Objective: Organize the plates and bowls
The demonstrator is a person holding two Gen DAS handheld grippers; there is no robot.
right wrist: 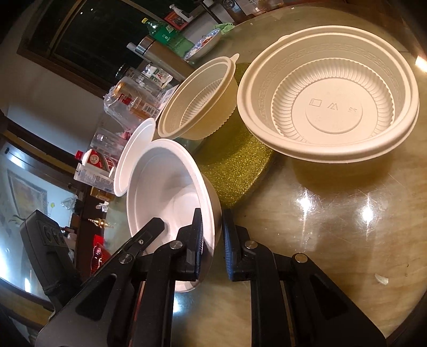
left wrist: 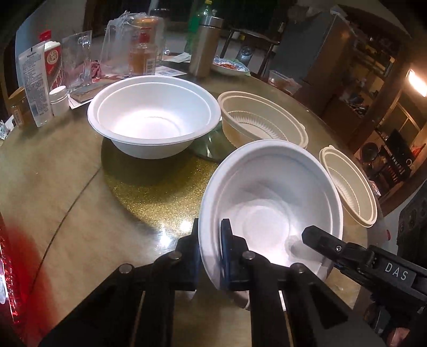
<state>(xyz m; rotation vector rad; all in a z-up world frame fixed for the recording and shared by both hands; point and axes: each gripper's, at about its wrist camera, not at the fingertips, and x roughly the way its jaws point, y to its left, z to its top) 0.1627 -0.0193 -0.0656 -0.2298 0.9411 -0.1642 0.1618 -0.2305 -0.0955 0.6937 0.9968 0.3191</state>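
A white foam bowl [left wrist: 269,202] is tilted on its side over the round table [left wrist: 53,186]. My left gripper [left wrist: 212,240] is shut on its near rim, one finger inside and one outside. My right gripper [right wrist: 213,229] is shut on the opposite rim of the same bowl [right wrist: 165,186]; its inner finger [left wrist: 317,240] shows in the left wrist view. A second white bowl [left wrist: 153,117] stands upright behind. Two cream ribbed bowls sit to the right, one far [left wrist: 261,120] and one near [left wrist: 349,184]; the near one [right wrist: 328,93] is close in the right wrist view.
A gold glitter disc [left wrist: 160,186] lies mid-table under the bowls. At the far side stand a steel flask [left wrist: 205,45], a green bottle [left wrist: 197,24], glasses, jars, a tube [left wrist: 34,85] and a blue patterned dish [left wrist: 229,66]. A small white scrap [right wrist: 381,279] lies on the table.
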